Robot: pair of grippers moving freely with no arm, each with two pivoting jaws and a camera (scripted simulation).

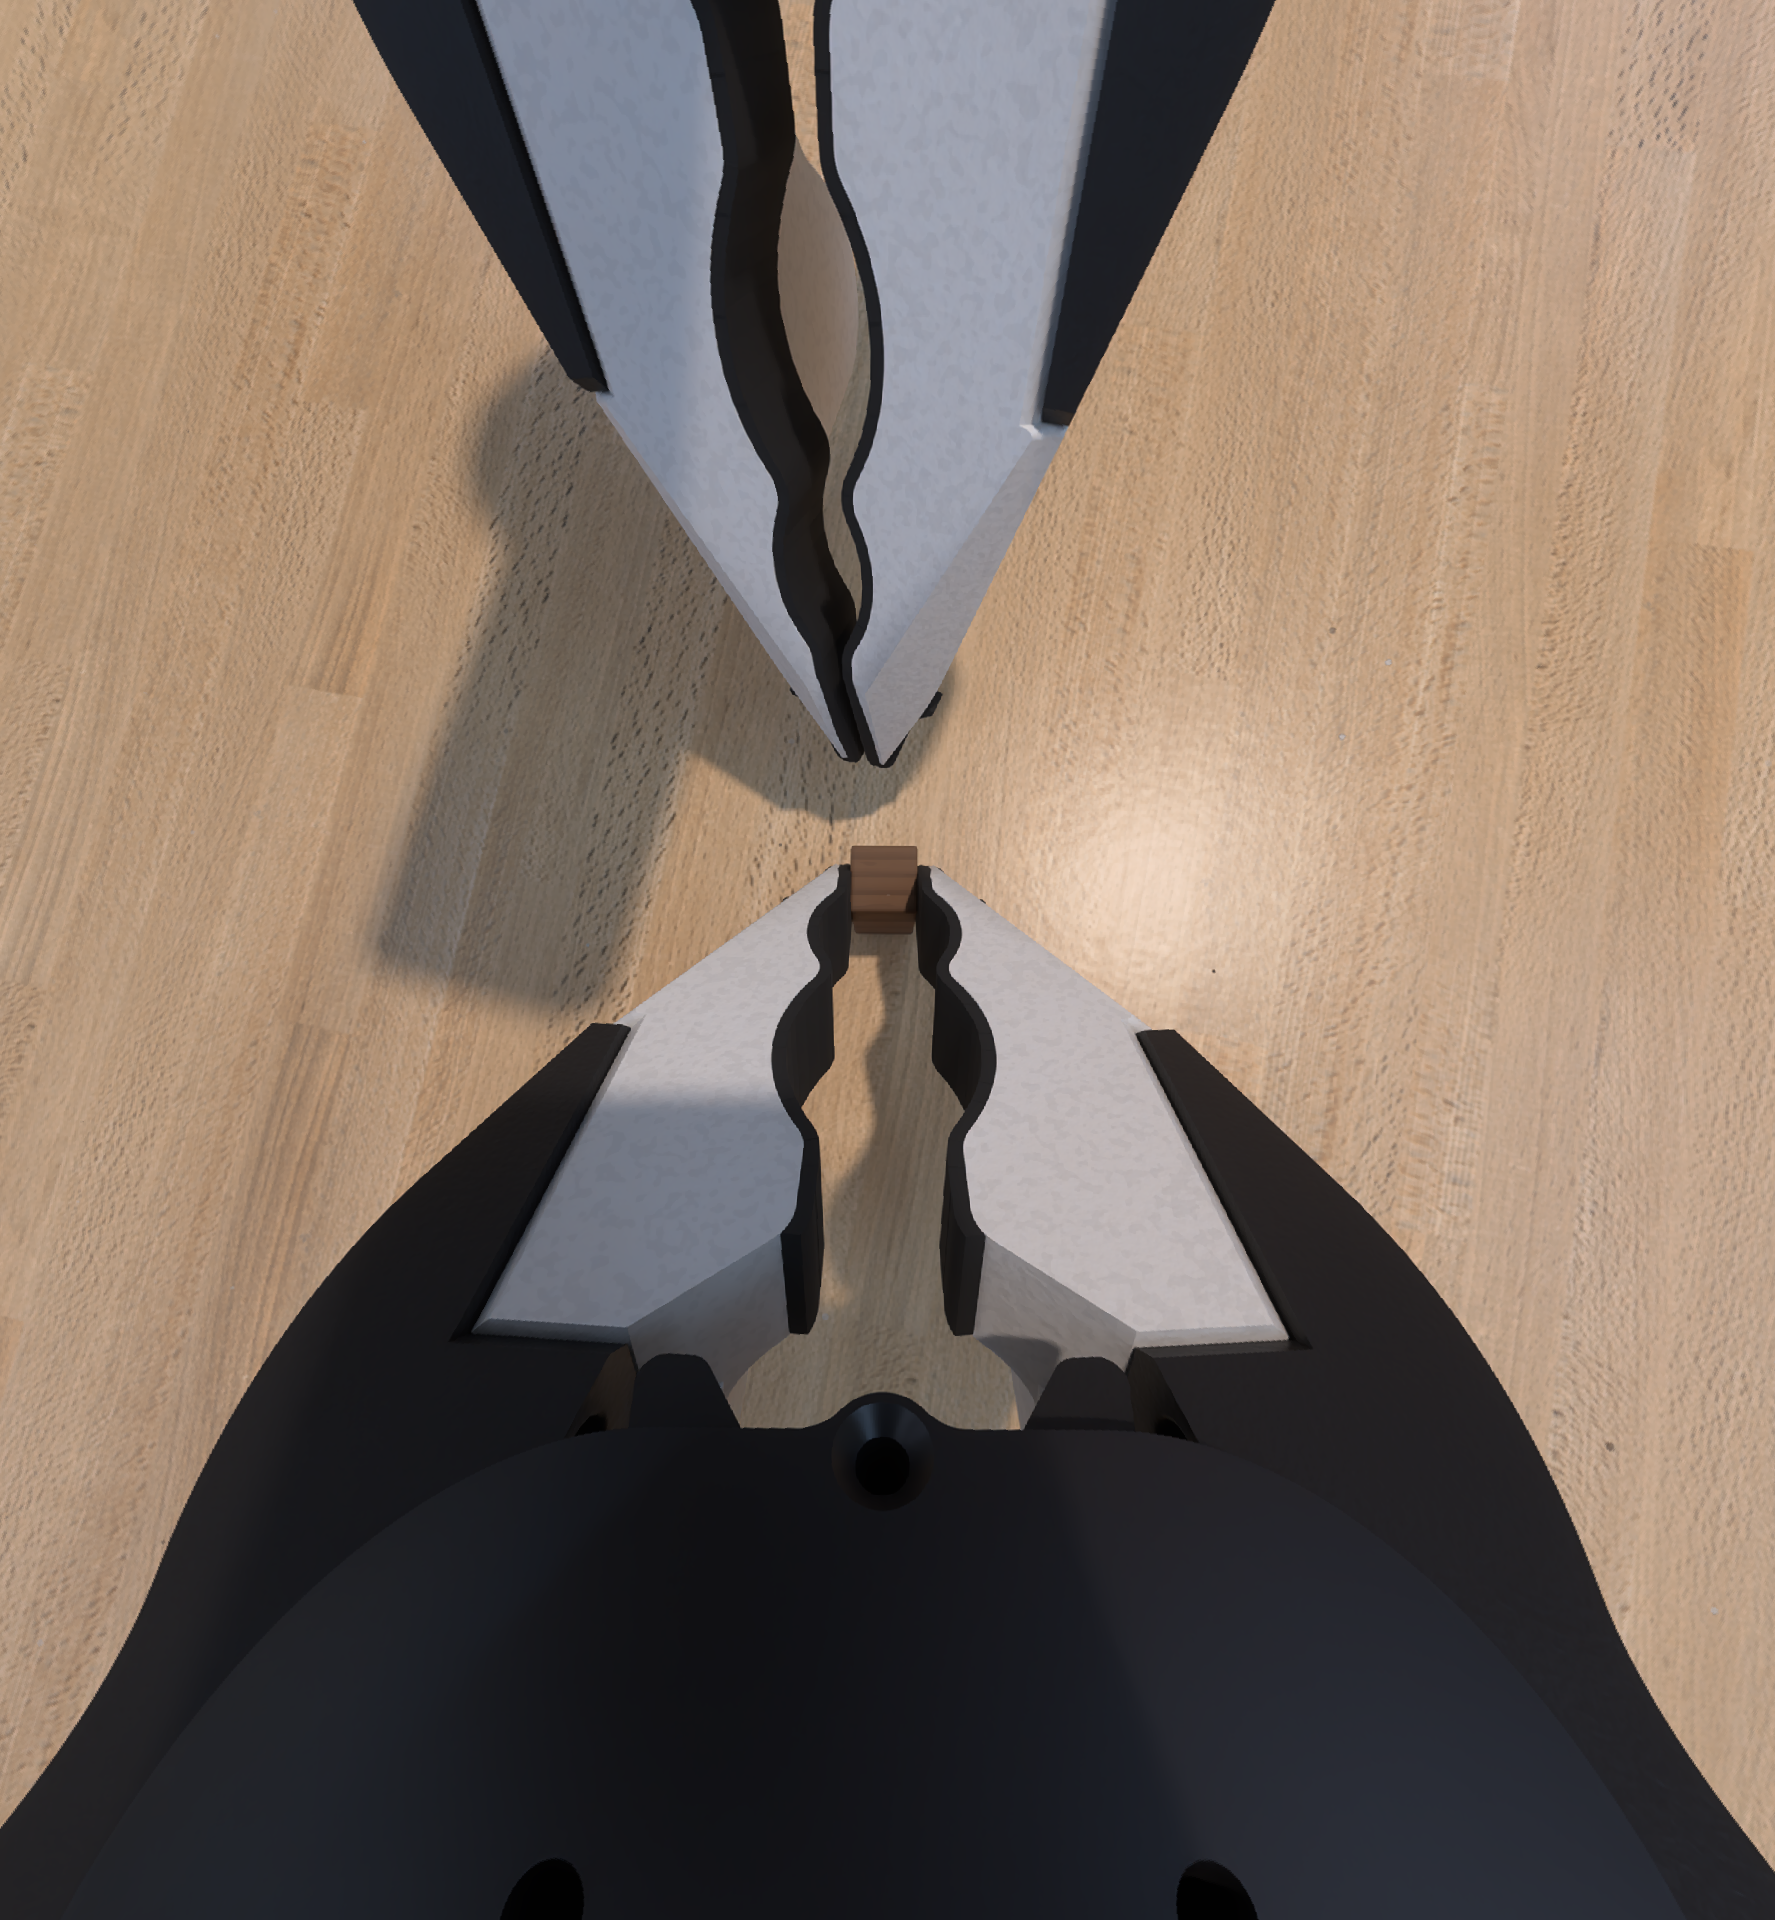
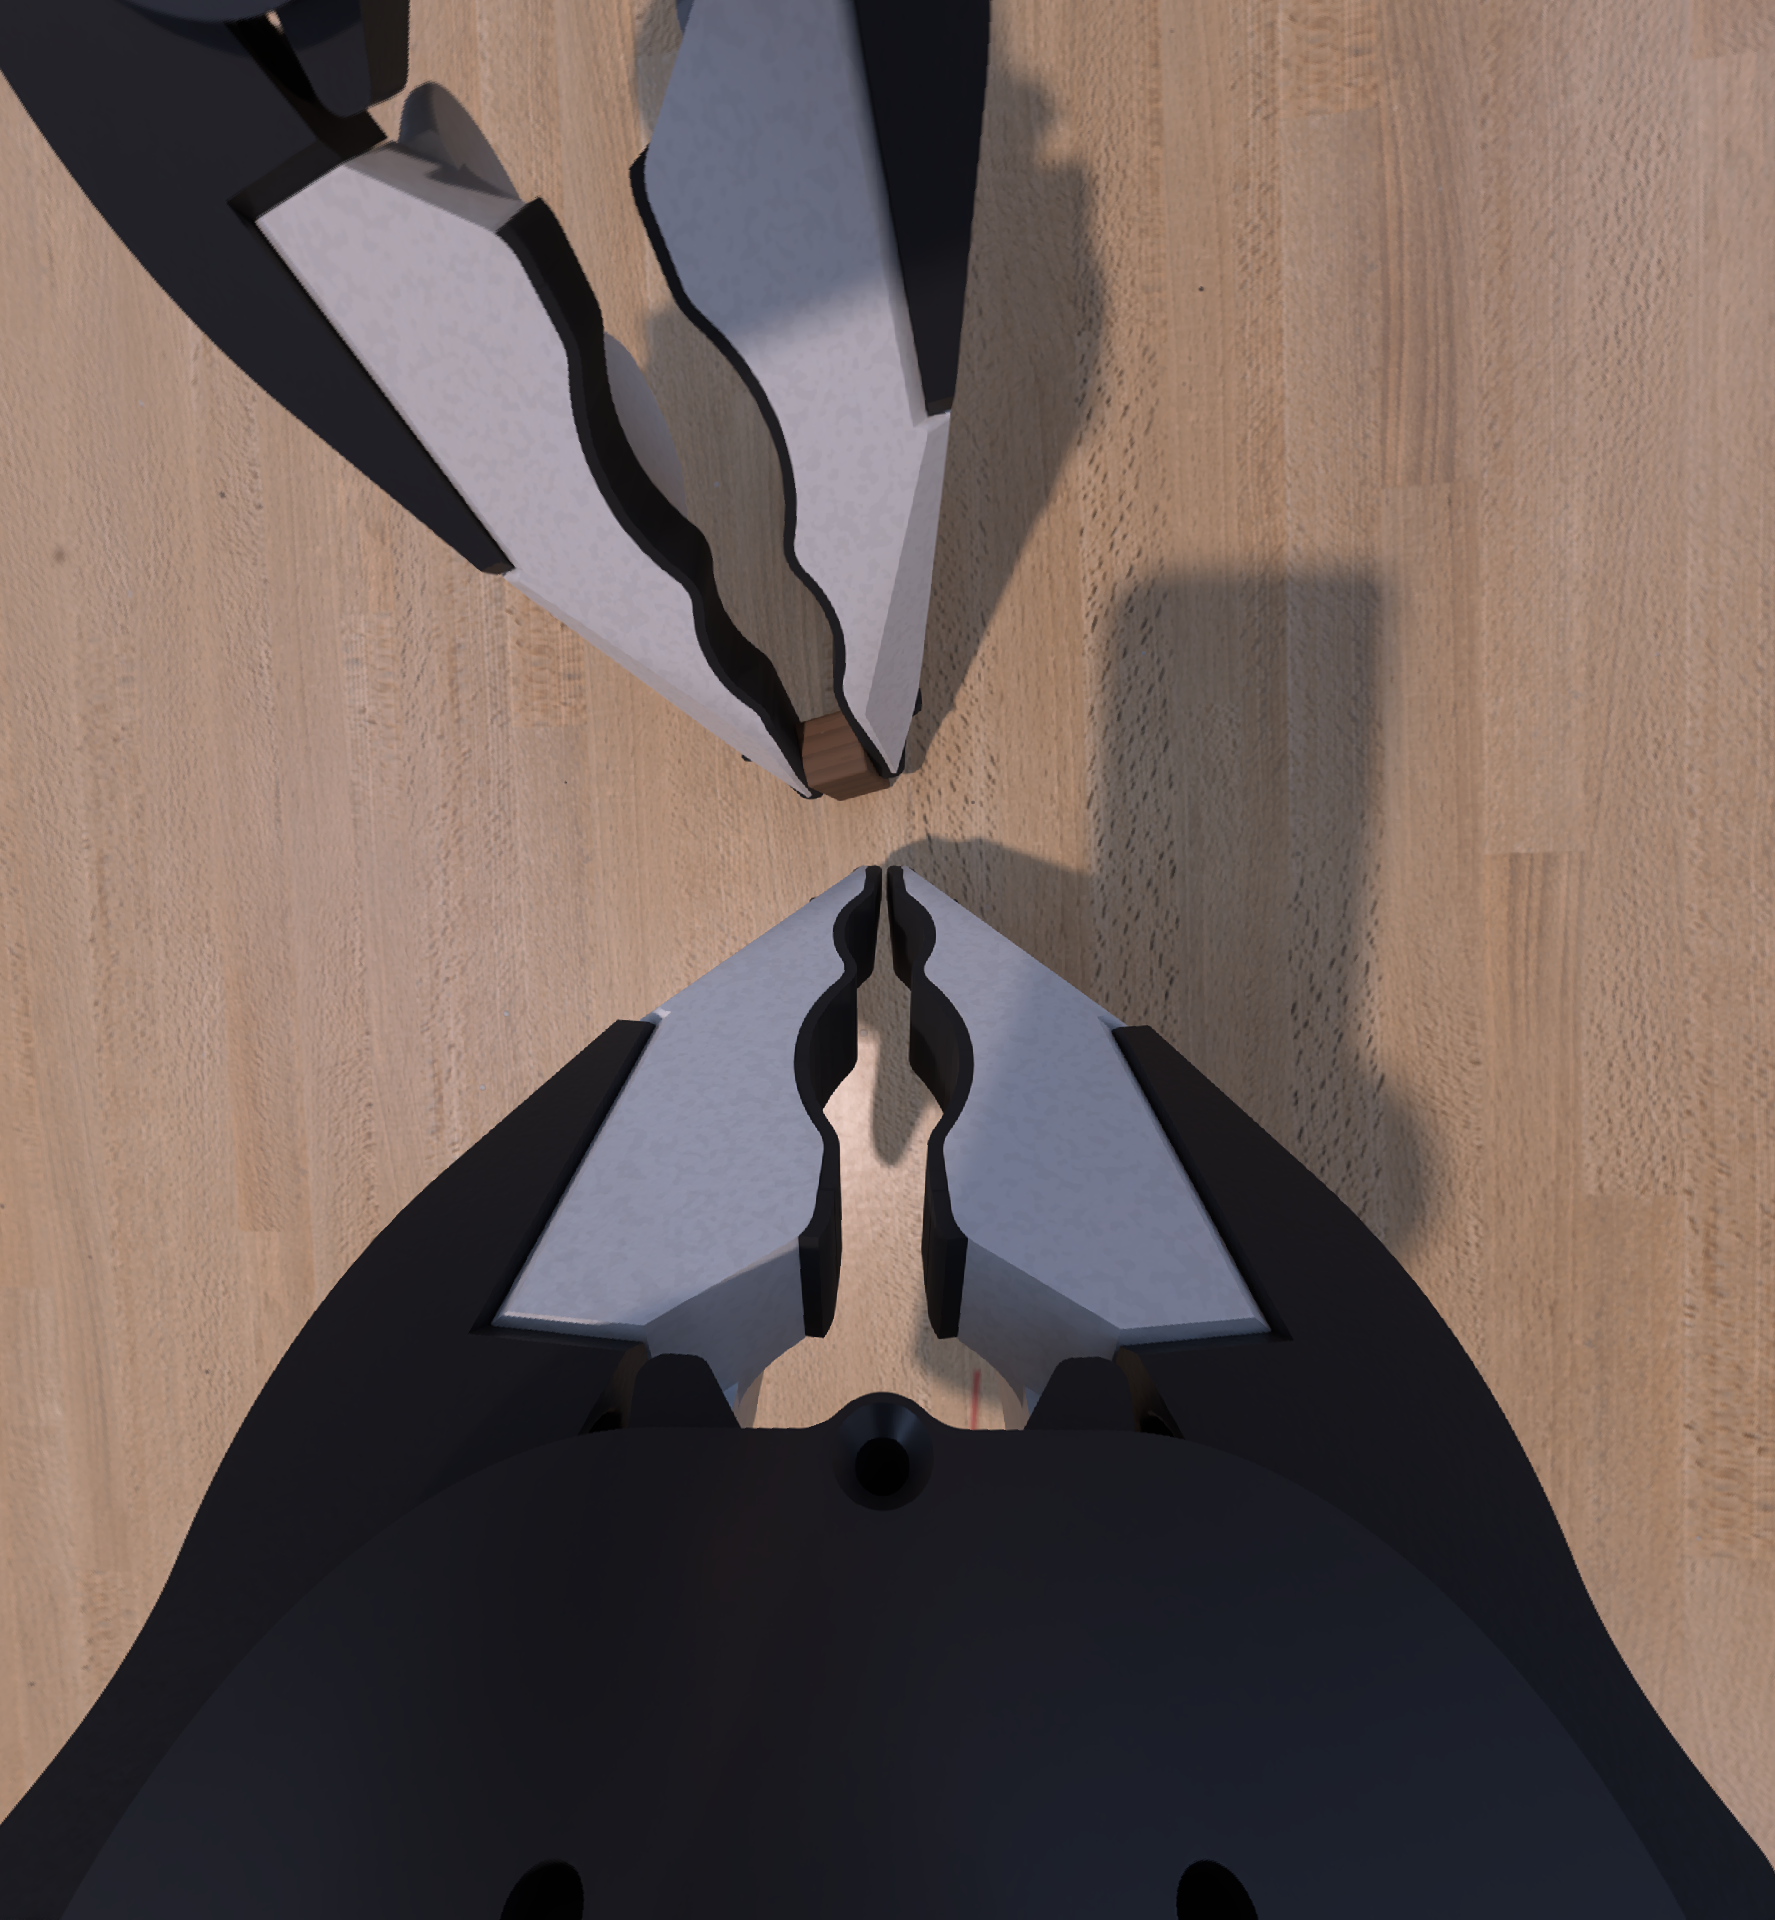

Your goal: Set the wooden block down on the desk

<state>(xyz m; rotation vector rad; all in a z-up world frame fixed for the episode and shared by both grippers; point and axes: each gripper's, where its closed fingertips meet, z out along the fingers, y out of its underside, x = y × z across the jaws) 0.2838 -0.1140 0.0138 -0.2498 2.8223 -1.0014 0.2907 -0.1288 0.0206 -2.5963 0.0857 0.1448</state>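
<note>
A small brown wooden block (image 1: 883,888) is pinched between the tips of my left gripper (image 1: 883,896), which is shut on it above the light wooden desk (image 1: 1382,727). My right gripper (image 1: 862,750) points at it from the far side, shut and empty, with a small gap between its tips and the block. In the right wrist view, my right gripper (image 2: 883,881) is shut with nothing in it, and the left gripper (image 2: 847,774) holds the block (image 2: 839,767) just ahead of it. Whether the block touches the desk is unclear.
The desk (image 2: 239,935) fills both views with bare light wood planks. Shadows of the grippers fall on it beside the tips. No other objects or edges show.
</note>
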